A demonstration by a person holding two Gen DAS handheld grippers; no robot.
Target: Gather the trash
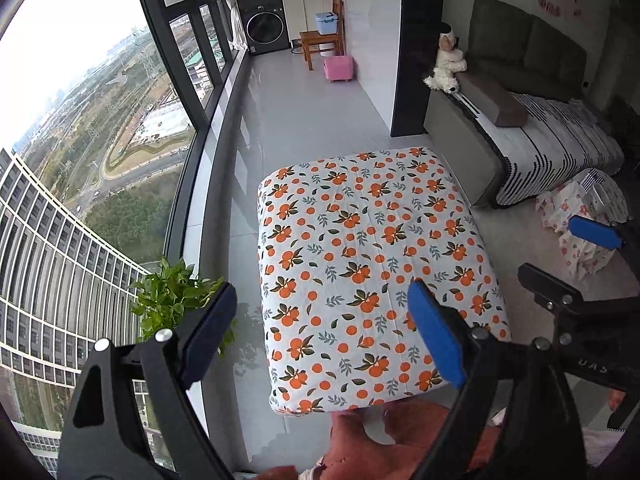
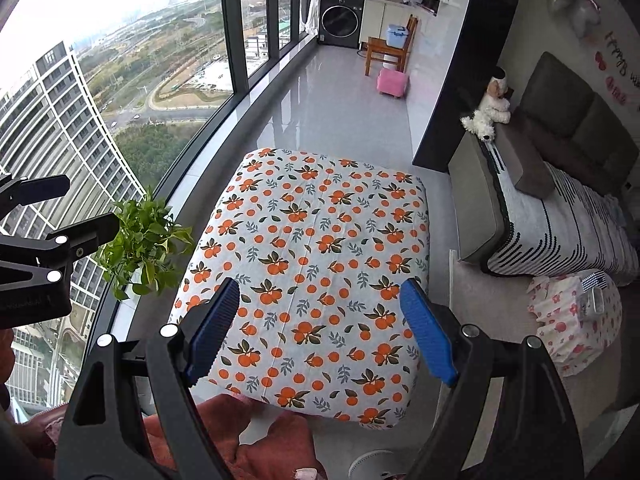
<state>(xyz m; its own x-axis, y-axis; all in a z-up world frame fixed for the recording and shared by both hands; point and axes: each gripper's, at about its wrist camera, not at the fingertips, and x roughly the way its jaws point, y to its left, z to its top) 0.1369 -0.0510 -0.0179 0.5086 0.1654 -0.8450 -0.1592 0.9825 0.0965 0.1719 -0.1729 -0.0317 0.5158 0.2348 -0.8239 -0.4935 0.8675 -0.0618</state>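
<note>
A low table under a white cloth printed with oranges (image 1: 360, 248) (image 2: 316, 248) fills the middle of both views, and its top is bare. I make out no piece of trash on it. My left gripper (image 1: 322, 292) hangs open above its near left part with nothing between its blue pads. Above the near edge my right gripper (image 2: 320, 286) is also open and holds nothing. Each gripper shows in the other's view: the right gripper (image 1: 548, 246) at the right edge, the left gripper (image 2: 92, 204) at the left edge.
A potted green plant (image 1: 172, 300) (image 2: 144, 240) stands on the window sill to the left of the table. A striped bed (image 2: 560, 236) with a plush dog (image 2: 486, 120) lies to the right, a floral-covered stool (image 2: 576, 320) beside it. Glossy floor runs back to a pink stool (image 2: 392, 82), a wooden chair (image 2: 384, 50) and a washer (image 2: 340, 20).
</note>
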